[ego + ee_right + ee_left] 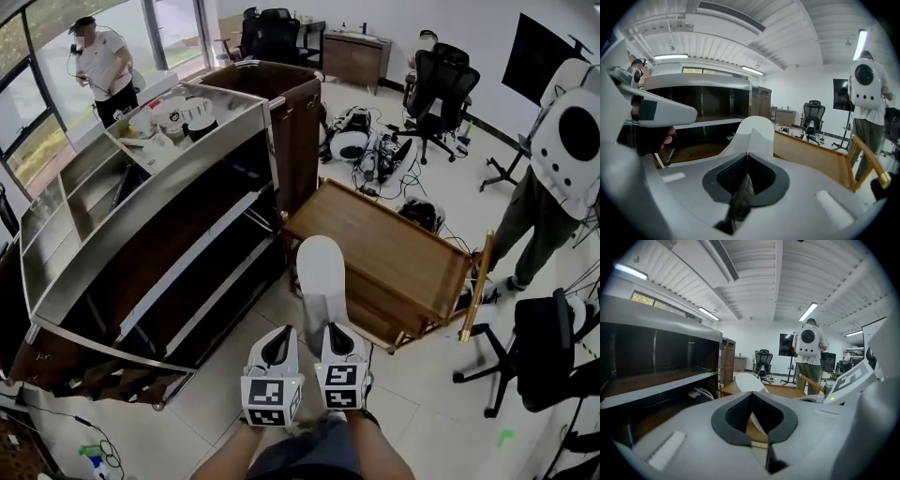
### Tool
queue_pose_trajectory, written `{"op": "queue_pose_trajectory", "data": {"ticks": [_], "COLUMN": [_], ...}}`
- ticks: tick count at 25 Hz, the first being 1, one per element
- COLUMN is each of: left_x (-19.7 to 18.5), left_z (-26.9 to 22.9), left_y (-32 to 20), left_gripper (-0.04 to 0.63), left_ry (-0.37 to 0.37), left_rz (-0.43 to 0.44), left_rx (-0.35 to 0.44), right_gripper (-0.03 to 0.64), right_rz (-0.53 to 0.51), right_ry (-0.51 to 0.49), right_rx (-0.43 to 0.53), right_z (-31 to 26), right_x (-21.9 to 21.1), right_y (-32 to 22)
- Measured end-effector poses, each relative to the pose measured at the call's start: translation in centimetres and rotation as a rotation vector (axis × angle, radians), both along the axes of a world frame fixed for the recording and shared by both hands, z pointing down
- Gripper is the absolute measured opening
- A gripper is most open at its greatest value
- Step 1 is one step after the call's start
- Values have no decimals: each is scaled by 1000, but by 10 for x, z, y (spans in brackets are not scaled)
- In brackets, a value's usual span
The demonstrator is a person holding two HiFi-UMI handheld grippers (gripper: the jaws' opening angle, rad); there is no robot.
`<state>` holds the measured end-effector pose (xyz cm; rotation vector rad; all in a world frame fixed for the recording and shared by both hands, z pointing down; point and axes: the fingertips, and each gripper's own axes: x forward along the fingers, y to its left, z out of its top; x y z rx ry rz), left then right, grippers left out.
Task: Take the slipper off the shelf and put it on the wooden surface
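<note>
A white slipper (322,272) sticks out forward from my right gripper (340,339), which is shut on its near end. Its far end hangs over the near left edge of the wooden surface (394,246). In the right gripper view the slipper (752,133) rises from between the closed pads of the right gripper (746,157). My left gripper (275,349) is just left of the right one, shut and holding nothing. In the left gripper view its pads meet at the left gripper (751,397), with the slipper (747,380) beyond. The dark metal-edged shelf (141,253) stands to the left.
A person with a white backpack (562,159) stands right of the wooden surface, beside a leaning wooden stick (478,286). Another person (103,66) is at the far left window. Office chairs (441,84) and cables are behind; a black chair (544,356) is at right. Bowls (178,117) sit on the shelf top.
</note>
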<state>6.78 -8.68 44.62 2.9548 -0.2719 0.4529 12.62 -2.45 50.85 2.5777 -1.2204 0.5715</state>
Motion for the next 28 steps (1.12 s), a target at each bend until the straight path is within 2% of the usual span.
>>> {"op": "queue_pose_trajectory", "data": {"ticks": [4,11,21,28], "left_x": [12,33,59,90], "left_z": [16,71,154,204], "left_y": [8,27,48,57], "left_gripper": [6,6,6,6], "left_ry": [7,-17,-42,-39], "left_rz": [12,67,99,130], "left_rx": [3,-40,-58,-74], "right_gripper": [9,9,9,9], "right_rz": [32,89,84,128], "right_ry": [1,-29,-68,-83], "right_rx": [14,-7,-56,-85], "right_z": [18,73,166,221], "right_x": [8,16,16,45], "right_y": [13,36,58,71]}}
